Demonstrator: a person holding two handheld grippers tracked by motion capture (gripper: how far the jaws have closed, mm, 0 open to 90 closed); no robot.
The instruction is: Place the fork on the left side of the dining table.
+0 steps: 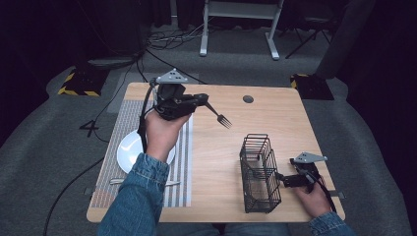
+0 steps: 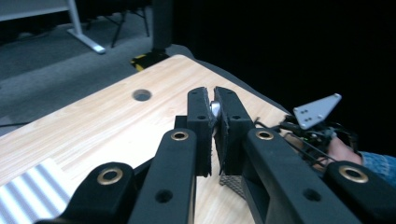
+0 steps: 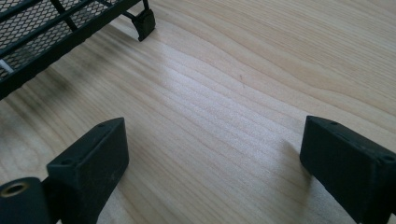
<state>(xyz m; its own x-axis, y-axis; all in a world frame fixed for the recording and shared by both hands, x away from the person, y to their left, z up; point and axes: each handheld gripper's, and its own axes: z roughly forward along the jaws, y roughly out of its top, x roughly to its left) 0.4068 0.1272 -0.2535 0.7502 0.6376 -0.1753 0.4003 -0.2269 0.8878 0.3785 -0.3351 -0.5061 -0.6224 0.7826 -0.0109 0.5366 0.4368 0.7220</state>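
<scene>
My left gripper (image 1: 205, 102) is raised over the back left of the wooden table (image 1: 221, 147), shut on the handle of a silver fork (image 1: 220, 117) whose tines point right and down. In the left gripper view the jaws are pressed together on the fork's metal handle (image 2: 215, 110). A black wire cutlery basket (image 1: 259, 172) stands at the front right. My right gripper (image 1: 285, 181) rests low on the table just right of the basket, pointing toward it. Its jaws (image 3: 217, 140) stand wide apart over bare wood, with the basket's corner (image 3: 46, 28) ahead.
A striped placemat (image 1: 182, 162) lies at the left with a white plate (image 1: 129, 147) on it and a silver utensil (image 1: 118, 181) near the front edge. A round cable hole (image 1: 248, 99) sits near the back edge. Floor cables and desk legs lie beyond.
</scene>
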